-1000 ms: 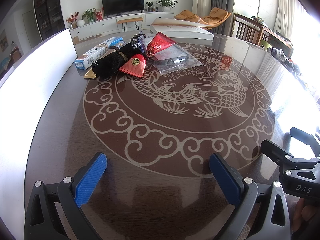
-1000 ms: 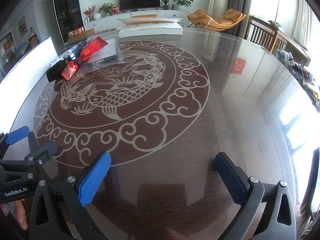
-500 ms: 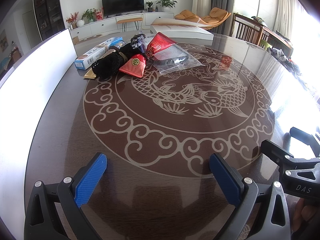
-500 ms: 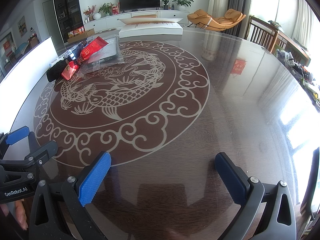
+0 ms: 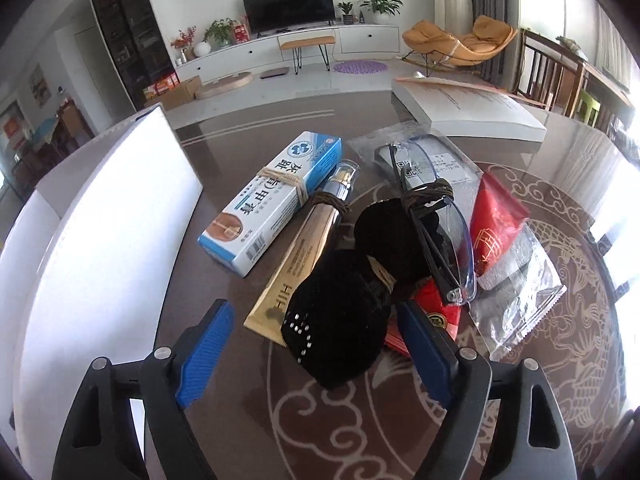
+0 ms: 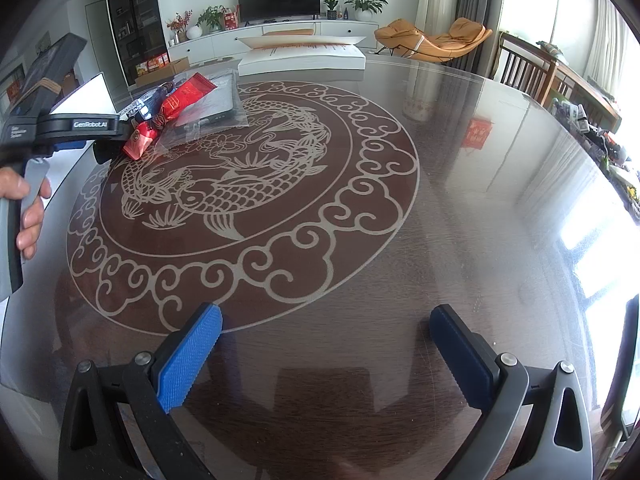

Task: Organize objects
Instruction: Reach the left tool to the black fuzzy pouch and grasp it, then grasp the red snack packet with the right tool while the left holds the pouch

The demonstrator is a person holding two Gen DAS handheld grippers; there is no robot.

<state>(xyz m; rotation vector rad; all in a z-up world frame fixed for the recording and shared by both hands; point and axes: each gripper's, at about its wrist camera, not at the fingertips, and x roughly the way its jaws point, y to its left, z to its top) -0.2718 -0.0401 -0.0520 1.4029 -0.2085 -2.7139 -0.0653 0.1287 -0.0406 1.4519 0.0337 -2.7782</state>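
Observation:
A pile of objects lies on the dark table. A black knitted bundle (image 5: 340, 320) lies nearest, between the open fingers of my left gripper (image 5: 316, 350). Beside it are a gold tube (image 5: 304, 248), a blue-and-white box (image 5: 272, 200) tied with string, glasses (image 5: 440, 232) tied to a second black bundle, a red packet (image 5: 494, 224), a small red pouch (image 5: 436, 312) and a clear plastic bag (image 5: 520, 296). My right gripper (image 6: 324, 354) is open and empty over bare table, far from the pile (image 6: 176, 108). The left gripper body (image 6: 68, 128) shows in the right wrist view.
A tall white panel (image 5: 92, 248) stands along the table's left edge, close to the left gripper. A white flat box (image 5: 468, 112) lies at the far side of the table. The table (image 6: 460, 200) carries a fish pattern. Chairs stand to the right.
My left gripper has moved forward across the table to the pile, so the black bundle now lies between its open fingers. The right gripper has barely moved.

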